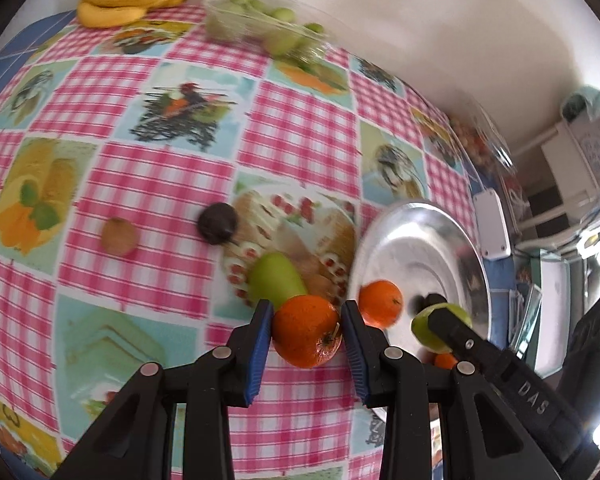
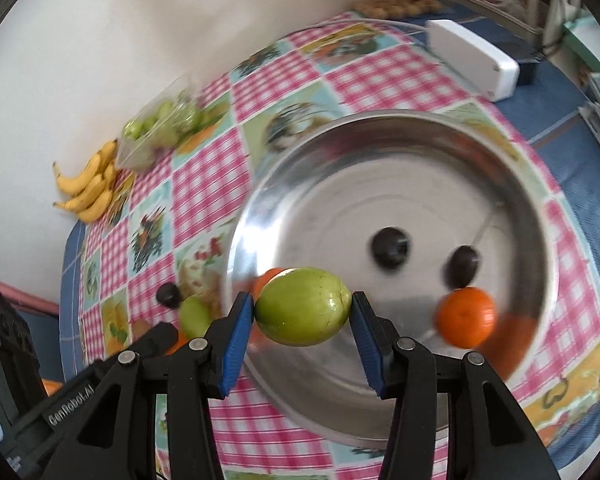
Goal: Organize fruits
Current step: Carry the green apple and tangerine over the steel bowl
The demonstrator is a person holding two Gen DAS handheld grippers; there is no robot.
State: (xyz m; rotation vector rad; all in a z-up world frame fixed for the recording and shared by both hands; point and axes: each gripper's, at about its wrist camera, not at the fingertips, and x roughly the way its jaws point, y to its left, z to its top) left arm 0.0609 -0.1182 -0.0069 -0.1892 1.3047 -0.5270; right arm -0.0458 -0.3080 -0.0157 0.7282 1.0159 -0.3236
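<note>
Blue-padded, the right gripper [image 2: 302, 312] is pinching a green fruit [image 2: 303, 305] end to end, long axis running straight across between the pads, and it is hanging just inside the near rim of the steel dish [image 2: 380, 184]. Alongside, the left gripper [image 1: 306, 332] is clamping an orange [image 1: 307, 330] over the tablecloth [image 1: 140, 168], the dish lying just to its right.
</note>
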